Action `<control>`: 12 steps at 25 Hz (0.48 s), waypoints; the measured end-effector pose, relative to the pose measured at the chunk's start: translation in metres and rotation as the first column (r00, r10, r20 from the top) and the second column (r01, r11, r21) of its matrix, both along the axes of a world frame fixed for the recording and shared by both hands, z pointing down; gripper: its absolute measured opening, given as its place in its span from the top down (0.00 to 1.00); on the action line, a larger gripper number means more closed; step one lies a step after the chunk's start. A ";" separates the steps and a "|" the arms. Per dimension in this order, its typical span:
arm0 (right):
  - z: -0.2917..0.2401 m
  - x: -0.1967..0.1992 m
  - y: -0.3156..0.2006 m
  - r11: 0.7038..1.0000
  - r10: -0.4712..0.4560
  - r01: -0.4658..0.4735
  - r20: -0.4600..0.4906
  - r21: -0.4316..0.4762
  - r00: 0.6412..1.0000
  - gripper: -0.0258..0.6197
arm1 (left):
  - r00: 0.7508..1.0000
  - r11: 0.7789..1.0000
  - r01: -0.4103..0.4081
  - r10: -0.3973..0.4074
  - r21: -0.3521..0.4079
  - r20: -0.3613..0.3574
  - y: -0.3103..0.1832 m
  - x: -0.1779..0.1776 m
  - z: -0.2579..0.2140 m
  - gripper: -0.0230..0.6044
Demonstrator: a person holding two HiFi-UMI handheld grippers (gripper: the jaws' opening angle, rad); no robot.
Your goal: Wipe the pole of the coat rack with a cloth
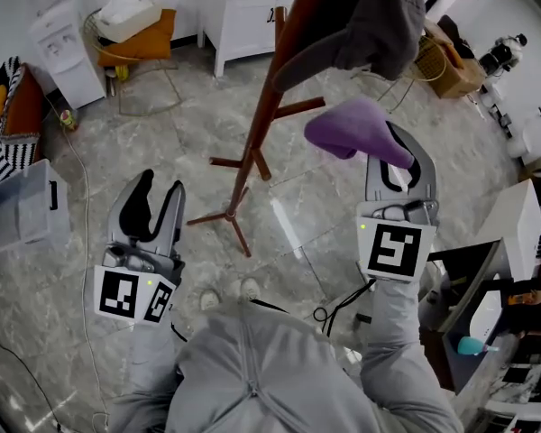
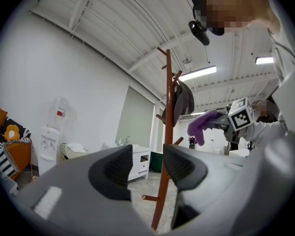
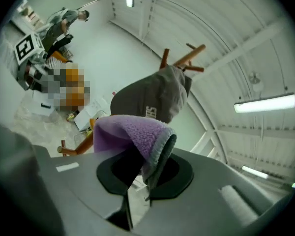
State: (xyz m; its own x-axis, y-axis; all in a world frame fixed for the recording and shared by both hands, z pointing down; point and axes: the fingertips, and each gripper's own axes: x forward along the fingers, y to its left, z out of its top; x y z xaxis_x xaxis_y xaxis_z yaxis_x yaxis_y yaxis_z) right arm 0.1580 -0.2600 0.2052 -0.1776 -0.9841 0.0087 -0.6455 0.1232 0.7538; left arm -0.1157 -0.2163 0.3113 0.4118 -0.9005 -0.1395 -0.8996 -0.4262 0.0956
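Observation:
The brown wooden coat rack pole (image 1: 269, 97) slants from the top of the head view down to its spread feet (image 1: 230, 216) on the marble floor. A grey garment (image 1: 371, 21) hangs on its upper pegs. My right gripper (image 1: 398, 156) is shut on a purple cloth (image 1: 352, 126), held right of the pole and apart from it. In the right gripper view the cloth (image 3: 130, 132) folds over the jaws of the right gripper (image 3: 145, 173), with the garment (image 3: 152, 100) behind. My left gripper (image 1: 160, 188) is open and empty, left of the base. Its own view has the left gripper (image 2: 146, 168) framing the pole (image 2: 167, 132).
A white cabinet (image 1: 243, 7) stands behind the rack, a water dispenser (image 1: 68, 48) at far left. A clear plastic bin (image 1: 22, 206) sits on the floor at the left. A desk (image 1: 514, 224) and a cardboard box (image 1: 451, 70) crowd the right. A cable (image 1: 81, 197) trails across the floor.

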 end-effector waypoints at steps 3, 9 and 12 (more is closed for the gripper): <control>-0.015 -0.028 -0.015 0.993 0.036 -0.016 -0.165 0.117 0.986 0.90 | 1.000 1.000 0.018 -0.018 0.005 -0.010 0.002 -0.008 0.000 0.64; -0.003 -0.065 -0.057 0.967 0.027 0.058 -0.329 0.246 0.944 0.90 | 0.998 0.998 0.055 -0.056 -0.007 -0.022 0.004 -0.025 0.004 0.64; 0.033 -0.078 -0.071 0.990 0.014 0.059 -0.508 0.128 0.861 0.90 | 0.997 0.997 0.076 -0.076 -0.018 -0.030 0.005 -0.033 0.008 0.64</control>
